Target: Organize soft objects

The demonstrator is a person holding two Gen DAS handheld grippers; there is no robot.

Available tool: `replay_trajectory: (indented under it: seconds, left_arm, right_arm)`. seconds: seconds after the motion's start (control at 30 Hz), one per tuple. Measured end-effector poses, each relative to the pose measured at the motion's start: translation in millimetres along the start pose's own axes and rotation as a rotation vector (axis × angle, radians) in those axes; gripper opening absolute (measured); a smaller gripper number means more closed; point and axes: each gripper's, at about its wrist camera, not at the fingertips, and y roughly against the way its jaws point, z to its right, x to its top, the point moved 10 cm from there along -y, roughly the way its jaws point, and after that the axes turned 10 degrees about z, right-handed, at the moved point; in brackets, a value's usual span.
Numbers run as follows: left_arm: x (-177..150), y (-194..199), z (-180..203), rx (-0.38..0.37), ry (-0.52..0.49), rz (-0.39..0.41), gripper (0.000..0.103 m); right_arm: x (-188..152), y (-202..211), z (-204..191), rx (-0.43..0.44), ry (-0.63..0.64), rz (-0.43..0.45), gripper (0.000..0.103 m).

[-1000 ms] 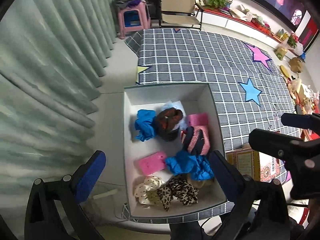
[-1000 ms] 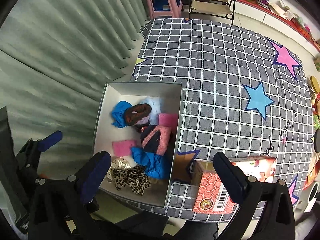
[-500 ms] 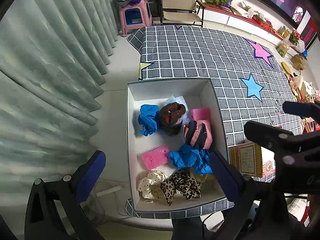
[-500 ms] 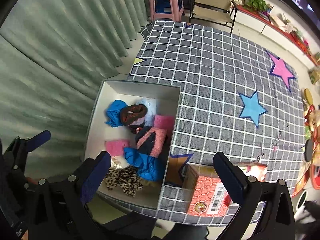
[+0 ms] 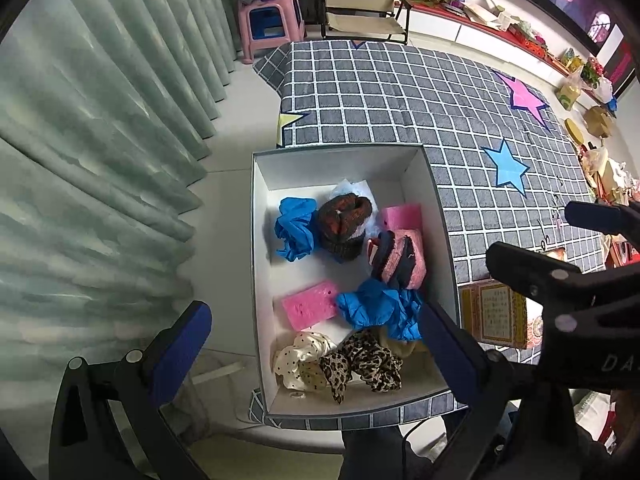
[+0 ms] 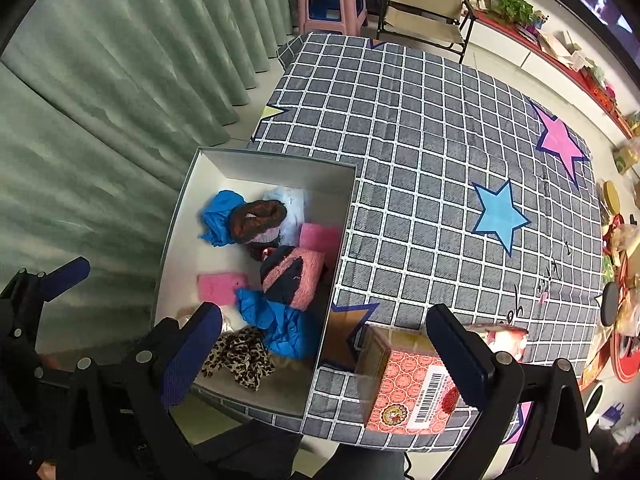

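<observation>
A white open box [image 5: 259, 264] [image 6: 276, 161] sits at the near left corner of the checked table [image 5: 400, 92] [image 6: 420, 140]. Inside lie blue crumpled cloths [image 5: 294, 226] [image 6: 218, 216], a brown knit roll [image 5: 344, 220] [image 6: 256, 218], a pink and navy sock bundle [image 5: 396, 258] [image 6: 294, 274], pink sponges [image 5: 310, 309] [image 6: 218, 286], a leopard scrunchie [image 5: 362, 364] [image 6: 240, 356] and a dotted cream scrunchie [image 5: 302, 358]. My left gripper [image 5: 316, 344] hangs open high above the box. My right gripper [image 6: 324, 352] is open too, above the box's right wall. Neither holds anything.
A red patterned carton [image 6: 404, 384] [image 5: 496, 312] stands right of the box at the table's near edge. Green curtains [image 5: 92, 140] hang on the left. A pink stool [image 5: 270, 20] and a folding chair [image 5: 360, 4] stand beyond the table; clutter [image 6: 616, 232] lines the right side.
Both grippers have risen and drawn back a little, so the box and table look smaller and farther. Nothing in the box has moved, and both grippers stay open.
</observation>
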Motion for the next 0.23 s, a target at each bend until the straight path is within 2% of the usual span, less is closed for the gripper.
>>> replay_trajectory:
  seconds: [0.13,0.23]
  left_arm:
    - [-1.1,-1.5,-0.7,-0.006,0.009,-0.01,0.103]
    - [2.7,3.6,1.0,-0.07,0.043,0.022,0.103]
  right_arm:
    - [-1.0,-1.9,-0.5,0.005,-0.005,-0.004,0.103]
    - [-2.2,-3.8,-0.1,0.006,-0.011,-0.009,0.103]
